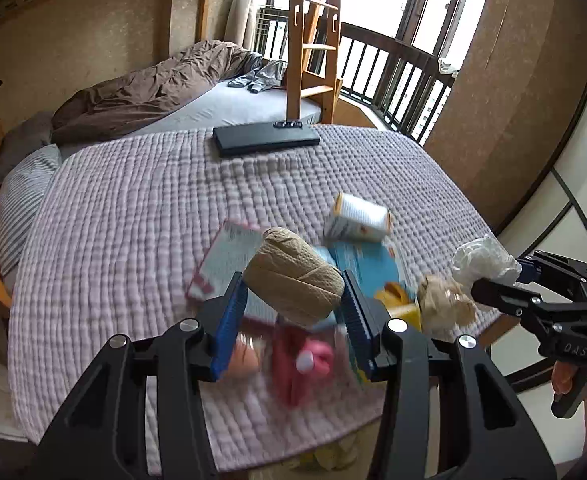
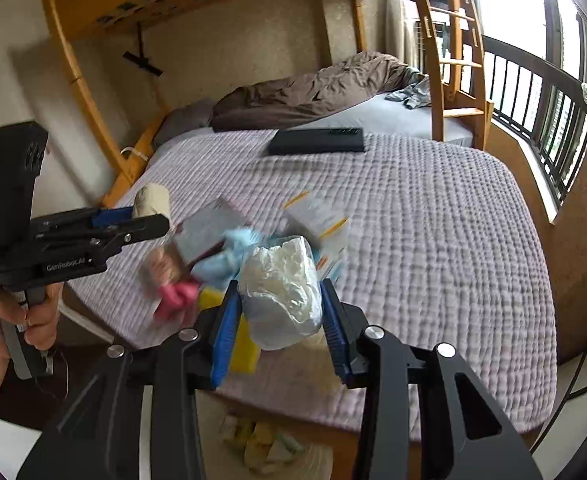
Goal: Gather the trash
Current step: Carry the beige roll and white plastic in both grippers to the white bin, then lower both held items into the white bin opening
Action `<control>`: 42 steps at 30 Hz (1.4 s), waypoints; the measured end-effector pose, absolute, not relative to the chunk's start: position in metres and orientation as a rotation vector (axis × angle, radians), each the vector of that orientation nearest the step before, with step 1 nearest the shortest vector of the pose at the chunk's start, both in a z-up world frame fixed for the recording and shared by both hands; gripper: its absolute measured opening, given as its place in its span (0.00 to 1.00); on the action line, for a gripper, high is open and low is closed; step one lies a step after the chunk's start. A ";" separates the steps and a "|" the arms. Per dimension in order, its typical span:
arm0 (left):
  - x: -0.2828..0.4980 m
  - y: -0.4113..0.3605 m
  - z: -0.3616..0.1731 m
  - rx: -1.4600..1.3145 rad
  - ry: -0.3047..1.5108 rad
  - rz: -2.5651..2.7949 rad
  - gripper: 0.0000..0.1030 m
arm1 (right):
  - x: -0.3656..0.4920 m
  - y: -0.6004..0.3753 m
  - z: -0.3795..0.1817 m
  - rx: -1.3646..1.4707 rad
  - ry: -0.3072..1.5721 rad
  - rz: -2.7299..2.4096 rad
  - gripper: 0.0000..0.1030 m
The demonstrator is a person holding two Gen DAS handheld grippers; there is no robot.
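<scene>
My left gripper (image 1: pixel 293 298) is shut on a tan paper roll (image 1: pixel 293 276), held above the quilted bed; it also shows in the right wrist view (image 2: pixel 151 200). My right gripper (image 2: pixel 281 308) is shut on a crumpled white plastic wrapper (image 2: pixel 281 288), also seen in the left wrist view (image 1: pixel 485 258). Below lie blurred trash items: a pink-edged packet (image 1: pixel 223 264), a white carton (image 1: pixel 359 218), a blue packet (image 1: pixel 369 268), a red-pink wrapper (image 1: pixel 301 360), a crumpled brown paper (image 1: pixel 441 300) and a yellow piece (image 2: pixel 245 344).
The lilac quilt (image 2: pixel 433 232) covers the bed. A black flat box (image 1: pixel 265 140) lies at its far end. A wooden bunk ladder (image 1: pixel 313 40) and balcony railing (image 1: pixel 405 80) stand behind. A bag with trash (image 2: pixel 269 448) sits on the floor below the bed edge.
</scene>
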State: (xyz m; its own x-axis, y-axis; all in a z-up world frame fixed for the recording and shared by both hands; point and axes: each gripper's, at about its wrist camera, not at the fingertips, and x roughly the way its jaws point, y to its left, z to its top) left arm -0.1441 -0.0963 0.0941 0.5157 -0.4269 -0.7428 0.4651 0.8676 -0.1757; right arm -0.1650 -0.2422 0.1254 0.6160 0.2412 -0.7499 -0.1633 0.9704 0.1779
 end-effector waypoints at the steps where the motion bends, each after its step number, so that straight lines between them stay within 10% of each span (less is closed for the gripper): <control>1: -0.148 -0.095 0.093 0.051 0.880 -0.534 0.48 | -0.170 -0.239 0.125 0.091 0.883 0.239 0.38; 42: -0.270 -0.102 0.033 0.168 1.062 -0.644 0.48 | -0.249 -0.220 0.061 0.276 1.128 0.348 0.38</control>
State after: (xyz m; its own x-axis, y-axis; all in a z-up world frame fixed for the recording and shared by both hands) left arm -0.2698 -0.1016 0.0335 0.3246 -0.4102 -0.8523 0.5661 0.8061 -0.1723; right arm -0.2488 -0.2198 0.0607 0.3842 0.4062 -0.8291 -0.1313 0.9129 0.3864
